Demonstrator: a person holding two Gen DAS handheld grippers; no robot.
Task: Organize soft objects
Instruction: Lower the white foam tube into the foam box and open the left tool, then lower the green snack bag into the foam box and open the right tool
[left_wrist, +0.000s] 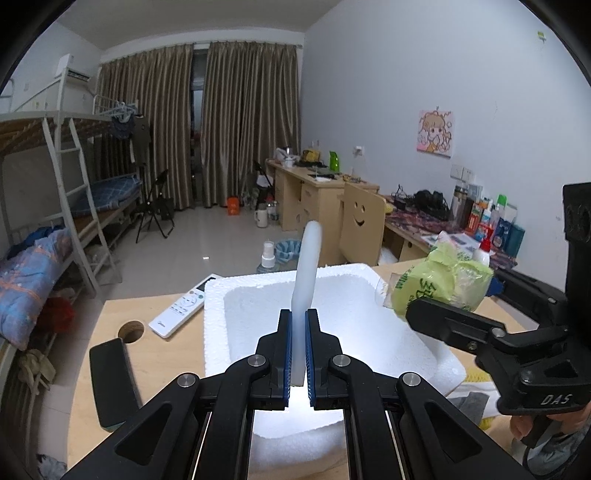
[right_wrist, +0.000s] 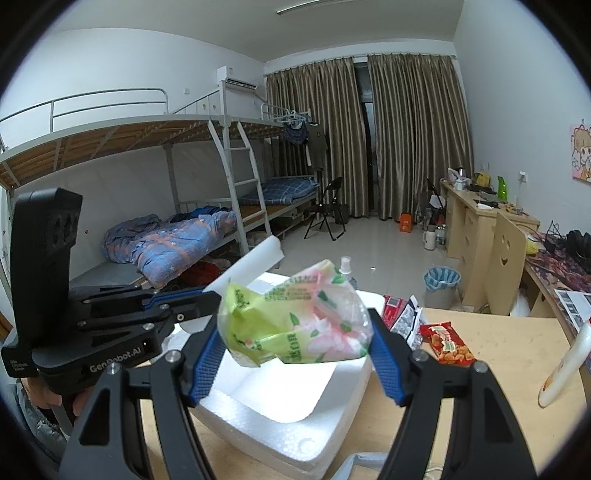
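The left claw is pinching a thin white foam sheet between its blue pads, jaws nearly closed on it, and the sheet is standing upright above the white foam box, which is our landmark here. The box is sitting on the wooden counter, hollow side up, and the left claw is hanging right over its near edge.

Over on the other side, the right claw is gripping a crinkly green-and-pink plastic pack, jaws standing wide with both blue pads pressing on the pack's sides. The pack is hanging in the air above the box, toward its right rim as the left wrist view shows it.

A white remote control is lying on the counter just left of the box. To the right of the box, a red snack packet is lying flat on the counter, with a crumpled red-and-silver wrapper resting between it and the box.
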